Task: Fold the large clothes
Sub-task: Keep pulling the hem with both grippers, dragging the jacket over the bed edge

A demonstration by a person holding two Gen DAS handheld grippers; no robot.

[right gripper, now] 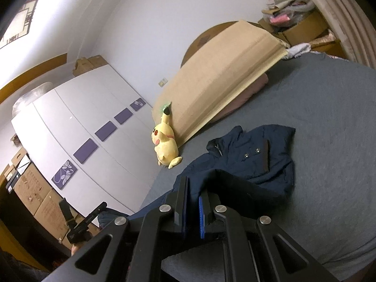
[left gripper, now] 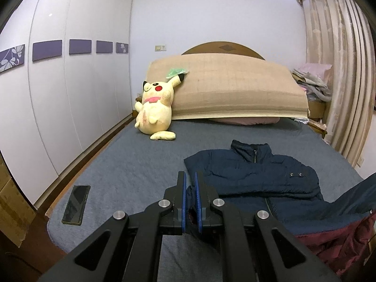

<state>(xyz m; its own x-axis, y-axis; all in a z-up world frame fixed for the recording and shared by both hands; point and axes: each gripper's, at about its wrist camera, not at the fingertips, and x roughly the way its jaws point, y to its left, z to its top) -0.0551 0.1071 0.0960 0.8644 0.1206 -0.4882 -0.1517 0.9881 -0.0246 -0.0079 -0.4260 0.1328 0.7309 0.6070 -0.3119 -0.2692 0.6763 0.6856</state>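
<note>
The jacket (left gripper: 253,176) stretches ahead of both tools, collar farthest; my left tool (left gripper: 190,188) and right tool (right gripper: 193,195) each pinch its near hem.

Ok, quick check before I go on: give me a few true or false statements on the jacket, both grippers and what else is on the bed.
1. Both the left gripper and the right gripper are shut on the navy jacket. True.
2. The jacket's collar end lies on the bed. True.
3. The jacket's lining is yellow. False: it shows dark red at the lifted hem.
4. A yellow plush toy lies on top of the jacket. False: it sits apart, near the headboard end, leaning on the tan mat.
5. A phone lies on the bed near its edge. True.
</note>
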